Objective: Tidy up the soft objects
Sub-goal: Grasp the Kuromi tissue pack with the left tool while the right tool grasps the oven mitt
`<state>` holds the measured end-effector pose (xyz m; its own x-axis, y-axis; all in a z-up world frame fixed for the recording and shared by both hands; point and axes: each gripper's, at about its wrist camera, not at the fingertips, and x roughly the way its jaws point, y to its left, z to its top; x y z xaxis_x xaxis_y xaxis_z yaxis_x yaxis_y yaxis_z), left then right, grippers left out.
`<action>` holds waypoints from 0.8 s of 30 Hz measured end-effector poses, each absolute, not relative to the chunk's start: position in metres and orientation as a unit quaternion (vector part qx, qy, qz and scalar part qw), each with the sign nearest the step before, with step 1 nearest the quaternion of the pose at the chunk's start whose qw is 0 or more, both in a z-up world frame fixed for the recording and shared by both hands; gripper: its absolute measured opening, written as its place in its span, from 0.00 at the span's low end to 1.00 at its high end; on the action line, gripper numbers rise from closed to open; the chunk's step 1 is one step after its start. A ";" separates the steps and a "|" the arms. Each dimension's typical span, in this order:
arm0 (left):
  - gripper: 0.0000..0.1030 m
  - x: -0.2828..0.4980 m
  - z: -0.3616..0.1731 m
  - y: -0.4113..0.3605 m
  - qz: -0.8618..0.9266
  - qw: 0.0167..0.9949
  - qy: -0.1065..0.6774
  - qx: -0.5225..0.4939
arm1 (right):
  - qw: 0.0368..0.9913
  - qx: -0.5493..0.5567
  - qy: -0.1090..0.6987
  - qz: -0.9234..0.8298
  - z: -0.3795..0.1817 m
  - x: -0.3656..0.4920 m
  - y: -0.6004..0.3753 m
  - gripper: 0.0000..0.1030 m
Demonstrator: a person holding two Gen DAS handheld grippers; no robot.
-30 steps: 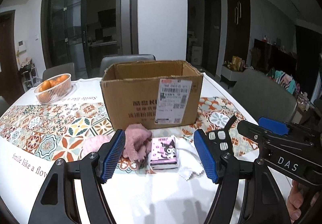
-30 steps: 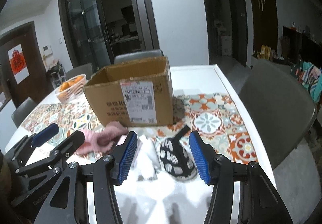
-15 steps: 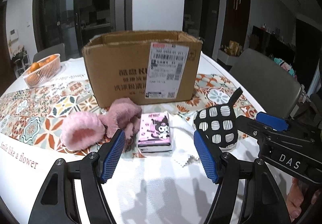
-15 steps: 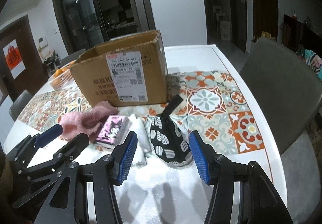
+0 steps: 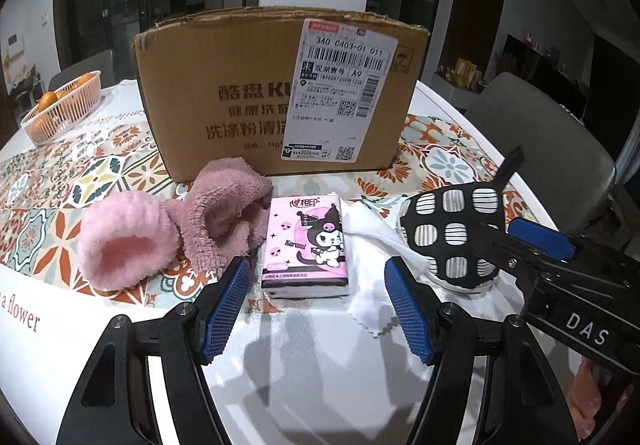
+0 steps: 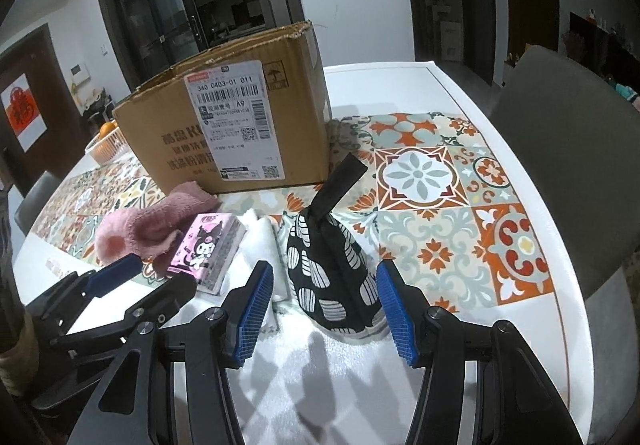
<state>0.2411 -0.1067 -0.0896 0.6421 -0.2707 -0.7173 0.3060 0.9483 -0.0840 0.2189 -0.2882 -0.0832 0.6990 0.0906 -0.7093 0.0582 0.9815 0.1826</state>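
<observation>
A pink tissue pack (image 5: 306, 245) lies on the table in front of a cardboard box (image 5: 256, 97). Pink fluffy socks (image 5: 168, 233) lie to its left, a white cloth (image 5: 372, 257) and a black-and-white patterned mitt (image 5: 448, 233) to its right. My left gripper (image 5: 316, 309) is open, just short of the tissue pack. In the right wrist view, my right gripper (image 6: 324, 309) is open with the mitt (image 6: 332, 269) between its fingertips, the tissue pack (image 6: 208, 249) and socks (image 6: 148, 229) to its left, and the box (image 6: 232, 125) behind.
A basket of oranges (image 5: 60, 109) stands at the far left on the patterned table runner (image 5: 52, 181). A grey chair (image 6: 568, 149) stands beside the table's right edge. The right gripper's body (image 5: 568, 285) crosses the right of the left wrist view.
Both grippers have moved down and forward toward the objects. The tissue pack and the mitt now look larger and sit close to the fingertips. Both stay open.
</observation>
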 end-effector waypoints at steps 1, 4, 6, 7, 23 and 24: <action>0.67 0.243 -0.091 -0.107 -0.159 0.905 0.393 0.023 | 0.916 0.096 0.389 0.009 -0.084 0.221 -0.288 0.54; 0.67 0.250 -0.096 -0.106 -0.162 0.902 0.400 0.021 | 0.915 0.096 0.391 0.009 -0.087 0.225 -0.286 0.54; 0.67 0.254 -0.099 -0.105 -0.161 0.900 0.404 0.020 | 0.915 0.096 0.392 0.008 -0.089 0.228 -0.285 0.54; 0.66 0.257 -0.101 -0.105 -0.161 0.899 0.407 0.021 | 0.915 0.095 0.391 0.006 -0.090 0.230 -0.284 0.54; 0.50 0.274 -0.116 -0.106 -0.171 0.886 0.431 0.018 | 0.911 0.101 0.399 -0.011 -0.100 0.245 -0.287 0.53; 0.50 0.274 -0.116 -0.106 -0.172 0.886 0.430 0.019 | 0.912 0.100 0.398 -0.012 -0.100 0.245 -0.287 0.51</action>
<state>0.2741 -0.1062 -0.1158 0.5711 -0.2881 -0.7687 0.3203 0.9404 -0.1145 0.2446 -0.2868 -0.1002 0.6822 0.0574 -0.7289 0.1012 0.9799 0.1718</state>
